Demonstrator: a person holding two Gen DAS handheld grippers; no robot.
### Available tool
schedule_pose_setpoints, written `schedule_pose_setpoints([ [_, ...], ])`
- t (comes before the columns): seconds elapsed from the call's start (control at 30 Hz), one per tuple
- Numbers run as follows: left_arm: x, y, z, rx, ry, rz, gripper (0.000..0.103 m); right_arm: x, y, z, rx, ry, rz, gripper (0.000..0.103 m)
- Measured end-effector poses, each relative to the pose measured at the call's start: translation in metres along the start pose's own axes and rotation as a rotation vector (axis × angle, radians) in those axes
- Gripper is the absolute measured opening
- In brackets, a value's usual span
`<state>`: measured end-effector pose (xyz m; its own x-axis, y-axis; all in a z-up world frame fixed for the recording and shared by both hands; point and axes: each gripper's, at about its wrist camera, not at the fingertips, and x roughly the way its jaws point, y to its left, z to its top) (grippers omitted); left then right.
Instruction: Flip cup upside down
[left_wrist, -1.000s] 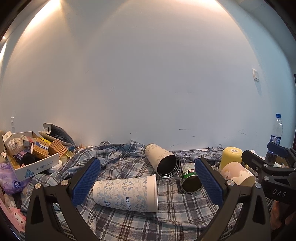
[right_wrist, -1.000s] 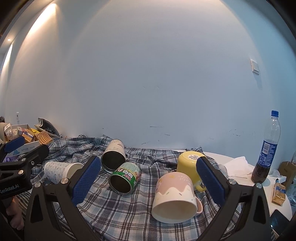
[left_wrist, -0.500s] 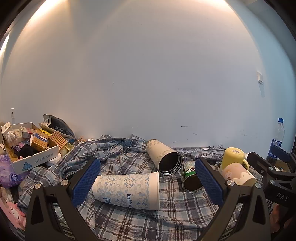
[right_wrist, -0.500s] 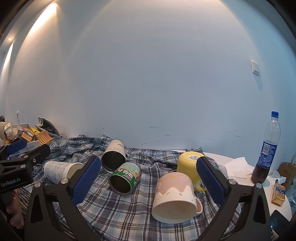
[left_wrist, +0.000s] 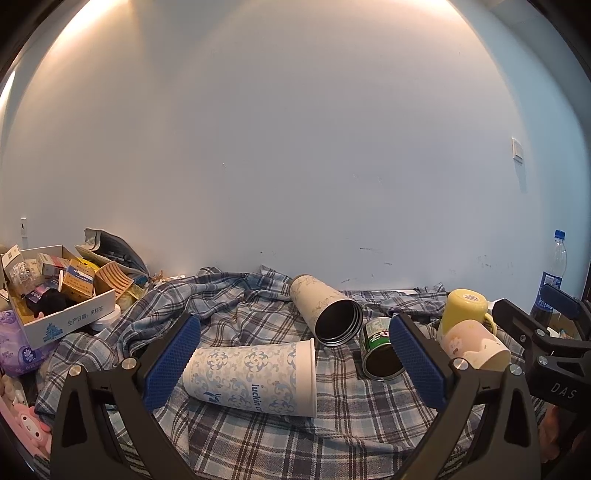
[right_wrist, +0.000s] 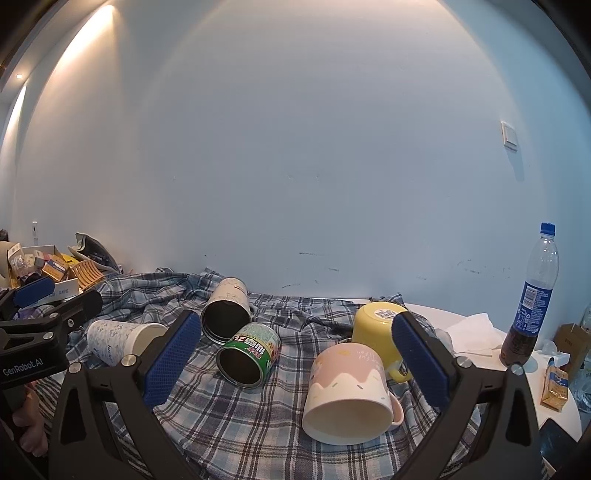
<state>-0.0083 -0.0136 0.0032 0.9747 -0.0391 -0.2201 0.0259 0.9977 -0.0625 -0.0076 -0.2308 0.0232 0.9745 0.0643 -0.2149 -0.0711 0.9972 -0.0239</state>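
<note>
Both claws gape wide, gripping nothing: the left gripper (left_wrist: 295, 354) frames the paper cup (left_wrist: 255, 373), which lies on its side on the plaid cloth (left_wrist: 258, 443) toward its left edge. The right gripper (right_wrist: 295, 354) frames the pink mug (right_wrist: 349, 395), tipped over near the cloth's right edge, beside the yellow mug (right_wrist: 373, 325).

Both views are sharp and evenly lit. A warm glow washes the wall (right_wrist: 295, 147) from its upper left; elsewhere it looks cool blue. Fisheye bending and dark vignetting ring the corners.
</note>
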Motion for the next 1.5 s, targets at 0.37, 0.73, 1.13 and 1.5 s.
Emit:
schedule_pose_setpoints([
  [0.37, -0.005, 0.0, 0.0, -0.006, -0.017, -0.022, 0.103, -0.002, 0.01, -0.001, -0.051, -0.006, 0.011, 0.103],
  [0.73, -0.008, -0.001, 0.001, 0.01, -0.009, -0.027, 0.103, 0.002, 0.004, -0.002, -0.013, 0.041, 0.029, 0.103],
  [1.13, 0.02, 0.036, 0.002, -0.137, 0.122, 0.011, 0.103, 0.003, 0.006, -0.002, -0.017, 0.054, 0.03, 0.103],
  [1.5, 0.046, 0.018, 0.001, -0.124, 0.263, -0.064, 0.103, 0.019, -0.018, 0.012, 0.065, 0.107, -0.012, 0.103],
])
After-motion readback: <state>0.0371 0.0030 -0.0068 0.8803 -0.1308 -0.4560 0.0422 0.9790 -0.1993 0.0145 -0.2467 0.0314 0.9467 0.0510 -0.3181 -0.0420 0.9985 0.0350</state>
